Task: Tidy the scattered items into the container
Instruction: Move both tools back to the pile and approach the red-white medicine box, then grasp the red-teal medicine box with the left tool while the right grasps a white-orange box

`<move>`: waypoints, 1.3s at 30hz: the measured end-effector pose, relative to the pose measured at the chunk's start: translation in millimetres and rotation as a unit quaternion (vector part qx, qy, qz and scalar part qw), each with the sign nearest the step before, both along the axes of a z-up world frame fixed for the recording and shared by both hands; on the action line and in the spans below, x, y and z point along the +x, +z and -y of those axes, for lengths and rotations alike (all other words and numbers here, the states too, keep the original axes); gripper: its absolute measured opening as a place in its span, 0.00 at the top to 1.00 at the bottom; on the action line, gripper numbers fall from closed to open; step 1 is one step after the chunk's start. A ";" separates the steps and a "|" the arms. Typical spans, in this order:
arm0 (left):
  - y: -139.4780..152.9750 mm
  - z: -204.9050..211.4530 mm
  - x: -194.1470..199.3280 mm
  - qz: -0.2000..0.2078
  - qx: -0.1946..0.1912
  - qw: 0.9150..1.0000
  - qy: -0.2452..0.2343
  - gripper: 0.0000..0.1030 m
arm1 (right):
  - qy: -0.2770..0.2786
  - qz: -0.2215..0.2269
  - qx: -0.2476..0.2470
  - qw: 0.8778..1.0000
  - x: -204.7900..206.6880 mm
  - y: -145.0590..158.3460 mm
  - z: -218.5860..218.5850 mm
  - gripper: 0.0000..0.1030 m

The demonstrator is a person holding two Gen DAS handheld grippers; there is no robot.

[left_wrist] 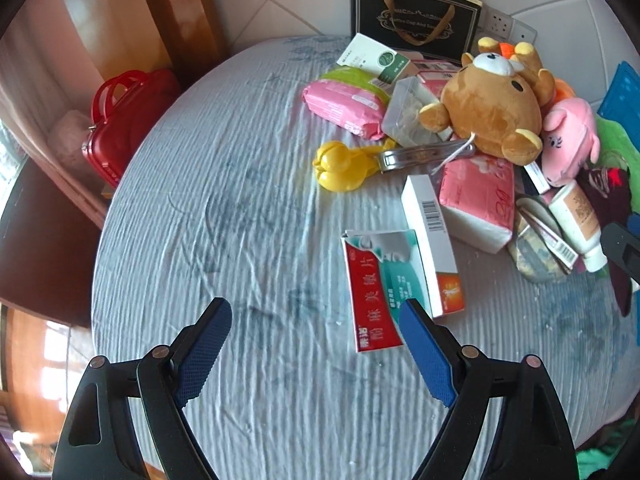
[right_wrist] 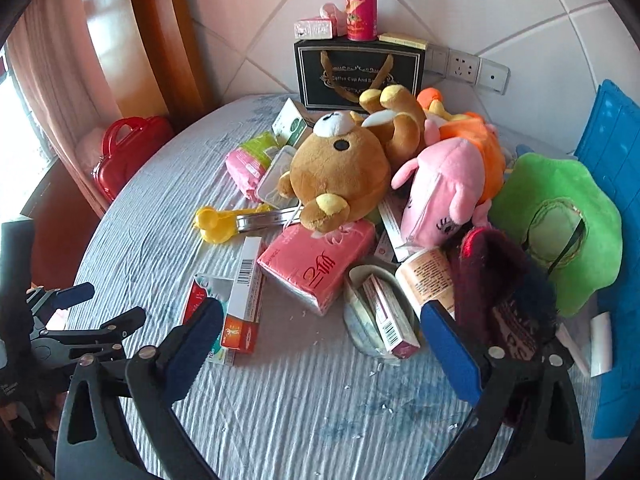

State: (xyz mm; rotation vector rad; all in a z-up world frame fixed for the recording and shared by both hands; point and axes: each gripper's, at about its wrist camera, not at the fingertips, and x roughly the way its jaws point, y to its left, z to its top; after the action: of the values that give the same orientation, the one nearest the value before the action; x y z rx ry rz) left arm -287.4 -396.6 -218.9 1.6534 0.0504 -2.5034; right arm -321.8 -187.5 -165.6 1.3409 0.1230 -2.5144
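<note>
A pile of items lies on the round table with the pale blue cloth. It includes a brown bear plush, a pink plush, a green plush, a pink tissue pack and a yellow scoop toy. A blue crate stands at the right edge. My left gripper is open over bare cloth, its right finger just beside a torn red-and-green medicine box. My right gripper is open and holds nothing; a small boxed item in a tape roll lies just ahead of it.
A white-and-orange box leans on the medicine box. A dark red knit item lies by my right finger. A black gift bag with a crisps can stands at the back wall. A red case sits beyond the table's left edge.
</note>
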 end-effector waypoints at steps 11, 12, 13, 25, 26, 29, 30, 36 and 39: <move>-71.2 -35.5 -17.4 0.052 0.028 0.998 -0.032 0.16 | 0.013 0.052 0.017 0.998 -7.9 -43.6 7.2 0.39; -77.6 -39.1 -18.3 0.056 0.032 0.997 -0.032 0.16 | 0.014 0.055 0.016 0.998 -9.4 -46.6 4.8 0.39; -81.8 -42.0 -18.2 0.056 0.039 0.997 -0.034 0.14 | 0.015 0.058 0.016 0.998 -10.8 -49.6 2.5 0.39; -94.8 -41.6 -30.9 0.045 0.033 0.998 -0.006 0.28 | 0.061 0.073 0.014 0.995 -18.1 -68.3 12.8 0.46; -94.3 -33.2 -30.8 0.046 0.029 0.999 0.002 0.28 | 0.065 0.075 0.008 0.995 -19.1 -69.6 17.0 0.48; -93.5 -10.6 -30.6 0.050 0.026 0.998 0.016 0.28 | 0.081 0.084 0.001 0.993 -22.5 -75.4 37.6 0.54; -93.0 -5.0 -30.7 0.051 0.024 0.998 0.016 0.28 | 0.084 0.088 -0.001 0.993 -24.1 -78.1 44.8 0.55; -92.9 12.7 -41.6 0.057 0.023 0.998 -0.019 0.25 | 0.072 0.108 -0.005 0.991 -38.7 -98.6 77.6 0.55; -98.0 17.8 -47.9 0.058 0.031 0.997 -0.031 0.20 | 0.060 0.117 0.000 0.991 -45.4 -108.3 89.0 0.55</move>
State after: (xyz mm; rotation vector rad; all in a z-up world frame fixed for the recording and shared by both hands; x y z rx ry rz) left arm -335.3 -414.4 -316.9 1.8485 0.0674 -2.4682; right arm -367.1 -276.5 -273.8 1.5666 0.1484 -2.2404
